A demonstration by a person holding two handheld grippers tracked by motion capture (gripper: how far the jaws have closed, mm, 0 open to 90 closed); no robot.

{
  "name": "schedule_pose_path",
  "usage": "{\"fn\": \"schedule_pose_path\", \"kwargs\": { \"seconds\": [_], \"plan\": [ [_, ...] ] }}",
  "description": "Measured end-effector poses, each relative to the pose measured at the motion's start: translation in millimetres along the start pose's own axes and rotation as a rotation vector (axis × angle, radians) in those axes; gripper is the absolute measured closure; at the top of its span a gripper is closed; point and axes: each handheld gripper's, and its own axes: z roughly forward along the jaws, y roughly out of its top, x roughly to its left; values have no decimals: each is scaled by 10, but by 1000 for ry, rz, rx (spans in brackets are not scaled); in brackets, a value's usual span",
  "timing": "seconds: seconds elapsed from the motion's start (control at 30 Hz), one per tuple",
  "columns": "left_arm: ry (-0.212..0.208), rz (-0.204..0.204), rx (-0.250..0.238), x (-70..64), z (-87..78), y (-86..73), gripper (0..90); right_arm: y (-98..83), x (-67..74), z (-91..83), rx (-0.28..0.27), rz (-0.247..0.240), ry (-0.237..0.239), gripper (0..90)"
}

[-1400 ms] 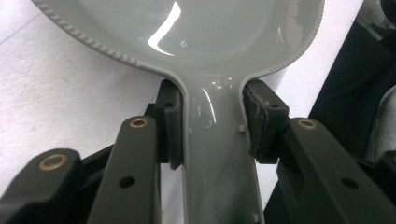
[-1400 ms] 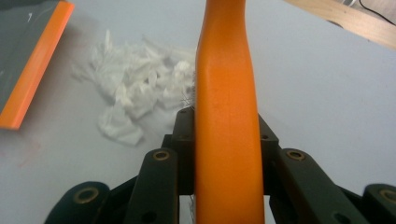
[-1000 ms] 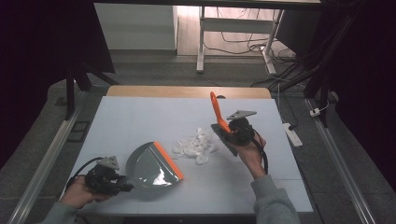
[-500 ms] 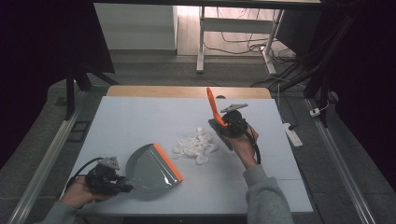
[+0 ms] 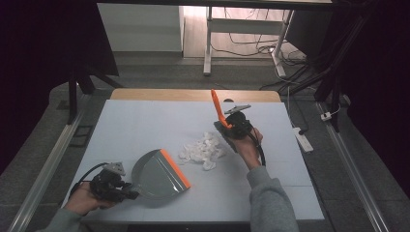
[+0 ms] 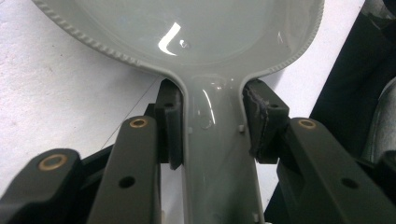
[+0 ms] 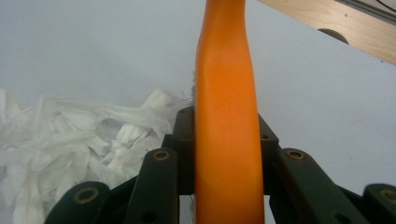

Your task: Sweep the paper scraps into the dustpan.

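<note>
A: In the high view, where are the things?

B: The grey dustpan [image 5: 157, 173] lies flat and empty, the paper scraps [image 5: 203, 149] just beside its orange lip. The right gripper [image 5: 231, 126] is near the heap's far side.

A: And the left gripper view?

B: The left gripper [image 6: 212, 126] is clamped on the stiff, smooth dustpan handle.

A: The right gripper view?

B: Its jaws squeeze the orange brush [image 7: 226, 116] handle. The scraps look light and soft; I think they scatter easily.

the brush [image 5: 218, 112] has moved beside the paper scraps [image 5: 203, 149].
</note>
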Motion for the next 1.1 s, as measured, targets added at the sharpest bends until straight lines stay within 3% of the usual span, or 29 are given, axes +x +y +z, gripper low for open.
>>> {"fn": "schedule_pose_path", "kwargs": {
  "seconds": [0.73, 1.1],
  "plan": [
    [-17, -13, 7, 26, 49, 24, 612, 63, 125, 326, 78, -54, 13, 705],
    [-28, -21, 8, 38, 71, 33, 612, 104, 274, 394, 92, -94, 40, 706]
  ]
}}
